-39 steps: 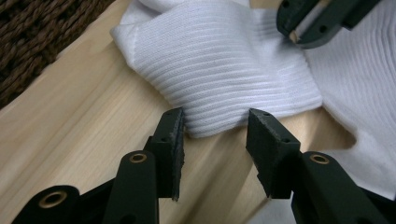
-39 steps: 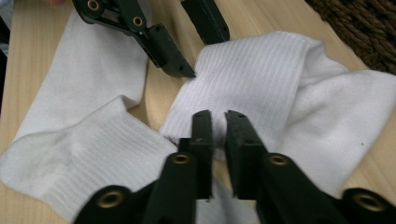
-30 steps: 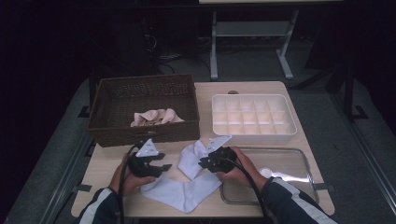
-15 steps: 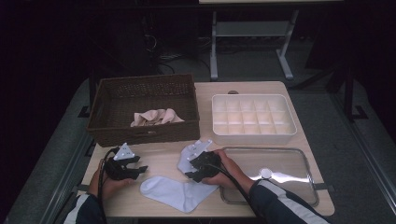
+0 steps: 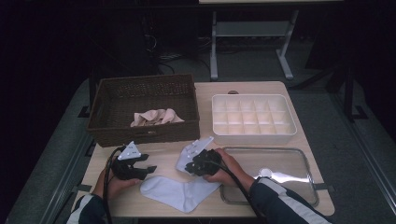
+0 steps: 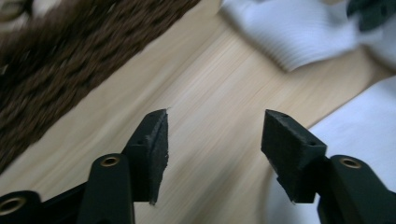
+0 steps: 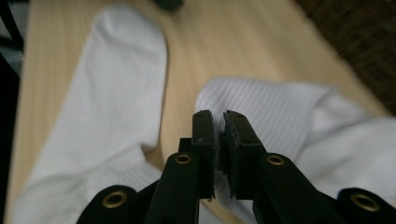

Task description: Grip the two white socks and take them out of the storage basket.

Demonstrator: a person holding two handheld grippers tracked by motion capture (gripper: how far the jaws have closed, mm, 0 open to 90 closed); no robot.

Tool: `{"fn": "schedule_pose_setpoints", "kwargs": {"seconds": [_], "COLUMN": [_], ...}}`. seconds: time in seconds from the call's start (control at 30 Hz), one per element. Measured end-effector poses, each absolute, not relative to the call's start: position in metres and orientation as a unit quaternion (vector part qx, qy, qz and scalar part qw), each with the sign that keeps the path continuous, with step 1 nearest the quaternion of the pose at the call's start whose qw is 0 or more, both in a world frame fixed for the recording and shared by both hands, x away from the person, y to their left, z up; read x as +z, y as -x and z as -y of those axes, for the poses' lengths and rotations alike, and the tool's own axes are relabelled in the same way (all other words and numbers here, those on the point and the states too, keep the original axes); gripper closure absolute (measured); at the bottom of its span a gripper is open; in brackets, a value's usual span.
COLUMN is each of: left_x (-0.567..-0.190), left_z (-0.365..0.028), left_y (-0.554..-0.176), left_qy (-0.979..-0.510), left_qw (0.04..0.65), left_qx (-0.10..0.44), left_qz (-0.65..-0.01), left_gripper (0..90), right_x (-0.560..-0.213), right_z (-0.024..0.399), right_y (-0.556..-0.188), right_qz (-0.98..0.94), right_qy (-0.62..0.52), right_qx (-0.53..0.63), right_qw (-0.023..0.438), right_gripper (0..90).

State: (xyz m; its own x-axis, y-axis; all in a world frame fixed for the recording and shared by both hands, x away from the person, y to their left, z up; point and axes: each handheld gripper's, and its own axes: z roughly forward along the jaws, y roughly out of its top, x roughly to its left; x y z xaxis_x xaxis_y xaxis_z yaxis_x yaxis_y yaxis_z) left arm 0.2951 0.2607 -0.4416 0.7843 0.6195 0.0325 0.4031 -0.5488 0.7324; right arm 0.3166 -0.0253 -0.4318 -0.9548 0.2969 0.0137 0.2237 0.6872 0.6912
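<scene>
A white sock (image 5: pixel 180 193) lies flat near the table's front edge, toe toward the left. In the right gripper view its toe end (image 7: pixel 121 70) runs up the left side. A ribbed white cuff (image 7: pixel 266 105) is bunched beside it. My right gripper (image 5: pixel 189 167) (image 7: pixel 218 119) has just been closing, and its jaws are now shut on that cuff's edge. My left gripper (image 5: pixel 150 164) (image 6: pixel 215 135) hovers just left of the sock over bare wood. Its jaws have just been opening and stand open with nothing between them.
A brown wicker basket (image 5: pixel 140 135) holding a beige cloth (image 5: pixel 156 116) stands behind the left gripper. A white compartment tray (image 5: pixel 254 137) sits at the back right. A shiny metal tray (image 5: pixel 299 158) lies under the right forearm.
The loosely spread white cloth is now drawn into one flat sock near the front edge. The left gripper swung left, then back right toward the sock. The right gripper stayed at the cuff.
</scene>
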Motion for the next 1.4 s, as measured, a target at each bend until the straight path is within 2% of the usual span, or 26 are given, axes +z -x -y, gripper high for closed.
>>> {"fn": "schedule_pose_setpoints", "kwargs": {"seconds": [0.1, 0.13, 0.2, 0.27, 0.4, 0.47, 0.53, 0.6, 0.67, 0.8, 0.83, 0.9, 0.97, 1.07, 1.2, 1.27, 1.3, 1.37, 1.4], "left_x": [-0.434, -0.430, -0.428, -0.425, -0.425, -0.428, -0.429, -0.436, -0.440, -0.443, -0.443, -0.438, -0.436, -0.427, -0.415, -0.413, -0.412, -0.416, -0.416], "left_z": [-0.245, -0.231, -0.222, -0.195, -0.171, -0.164, -0.164, -0.162, -0.165, -0.170, -0.174, -0.184, -0.189, -0.208, -0.235, -0.239, -0.242, -0.232, -0.232], "left_y": [-0.292, -0.290, -0.288, -0.284, -0.287, -0.293, -0.296, -0.304, -0.307, -0.309, -0.310, -0.311, -0.311, -0.308, -0.307, -0.307, -0.307, -0.303, -0.303], "left_qy": [-0.867, -0.865, -0.864, -0.866, -0.859, -0.846, -0.841, -0.843, -0.849, -0.851, -0.849, -0.850, -0.848, -0.836, -0.811, -0.806, -0.810, -0.821, -0.821], "left_qw": [0.391, 0.408, 0.416, 0.427, 0.442, 0.444, 0.446, 0.422, 0.410, 0.393, 0.394, 0.384, 0.379, 0.362, 0.377, 0.391, 0.408, 0.417, 0.417], "left_qx": [0.151, 0.143, 0.142, 0.129, 0.111, 0.121, 0.117, 0.140, 0.141, 0.158, 0.161, 0.178, 0.191, 0.250, 0.276, 0.270, 0.239, 0.213, 0.213], "left_qz": [-0.271, -0.256, -0.247, -0.227, -0.233, -0.270, -0.285, -0.303, -0.302, -0.310, -0.312, -0.314, -0.317, -0.328, -0.352, -0.353, -0.347, -0.327, -0.327], "left_gripper": [37.2, 33.3, 32.7, 28.7, 25.8, 27.3, 33.0, 37.8, 48.8, 63.4, 71.4, 78.1, 80.4, 80.1, 88.1, 88.8, 87.8, 72.6, 68.8], "right_x": [-0.414, -0.398, -0.391, -0.386, -0.380, -0.380, -0.379, -0.377, -0.374, -0.372, -0.370, -0.369, -0.369, -0.366, -0.363, -0.362, -0.363, -0.368, -0.368], "right_z": [0.032, 0.040, 0.044, 0.047, 0.051, 0.051, 0.051, 0.052, 0.053, 0.056, 0.058, 0.060, 0.060, 0.066, 0.074, 0.076, 0.076, 0.073, 0.073], "right_y": [-0.315, -0.315, -0.314, -0.315, -0.314, -0.313, -0.313, -0.311, -0.310, -0.309, -0.309, -0.308, -0.308, -0.309, -0.310, -0.310, -0.310, -0.310, -0.310], "right_qz": [-0.901, -0.891, -0.883, -0.878, -0.872, -0.872, -0.871, -0.869, -0.867, -0.865, -0.863, -0.861, -0.861, -0.859, -0.852, -0.850, -0.849, -0.857, -0.857], "right_qy": [-0.155, -0.155, -0.162, -0.164, -0.169, -0.164, -0.164, -0.161, -0.160, -0.161, -0.161, -0.162, -0.161, -0.166, -0.174, -0.178, -0.180, -0.175, -0.175], "right_qx": [0.401, 0.422, 0.434, 0.441, 0.450, 0.453, 0.454, 0.459, 0.464, 0.468, 0.471, 0.474, 0.474, 0.477, 0.486, 0.490, 0.492, 0.480, 0.480], "right_qw": [0.052, 0.068, 0.079, 0.081, 0.092, 0.090, 0.093, 0.092, 0.087, 0.086, 0.086, 0.084, 0.085, 0.088, 0.086, 0.077, 0.072, 0.072, 0.072], "right_gripper": [82.6, 82.6, 82.7, 82.7, 82.7, 82.7, 82.7, 82.7, 82.7, 82.8, 83.0, 83.0, 83.0, 83.1, 83.1, 83.1, 83.1, 83.1, 83.1]}}
